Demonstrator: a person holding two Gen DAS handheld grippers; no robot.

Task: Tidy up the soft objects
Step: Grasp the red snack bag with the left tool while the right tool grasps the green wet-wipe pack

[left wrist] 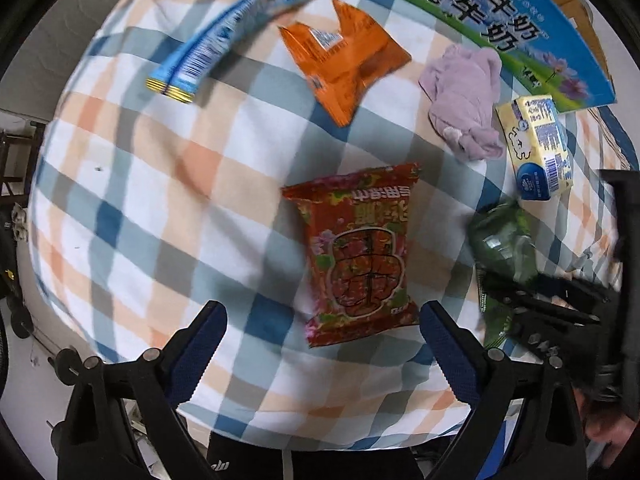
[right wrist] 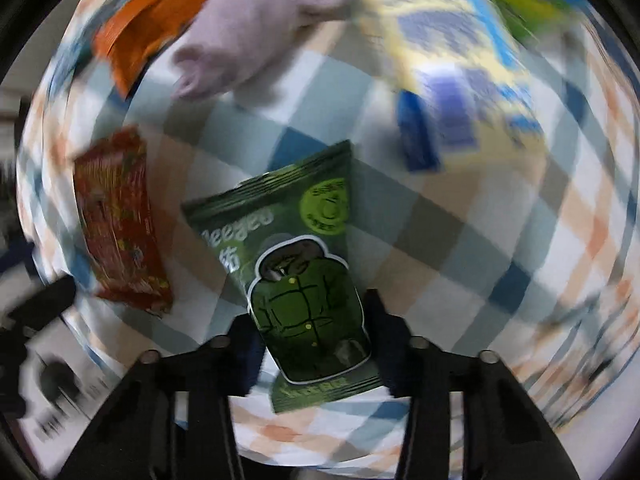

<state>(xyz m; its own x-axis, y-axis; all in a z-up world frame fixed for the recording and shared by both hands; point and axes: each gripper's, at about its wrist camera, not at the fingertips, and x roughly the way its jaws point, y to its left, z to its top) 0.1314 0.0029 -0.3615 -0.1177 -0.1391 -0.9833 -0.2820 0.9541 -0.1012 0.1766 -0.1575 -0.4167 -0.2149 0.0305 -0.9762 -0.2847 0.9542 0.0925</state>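
Observation:
A red snack packet lies flat on the checked cloth, just beyond my open left gripper, whose fingers stand on either side of its near end without touching it. My right gripper is shut on a green snack packet, held above the cloth; the same green snack packet shows at the right of the left wrist view with the right gripper's black frame below it. A lilac plush toy lies farther back, also the lilac plush toy. An orange packet sits beyond the red one.
A yellow milk carton lies right of the plush. A long blue packet sits at the far left. A large blue and green cardboard box stands along the back. The checked cloth drops off at the near edge. The right wrist view is motion-blurred.

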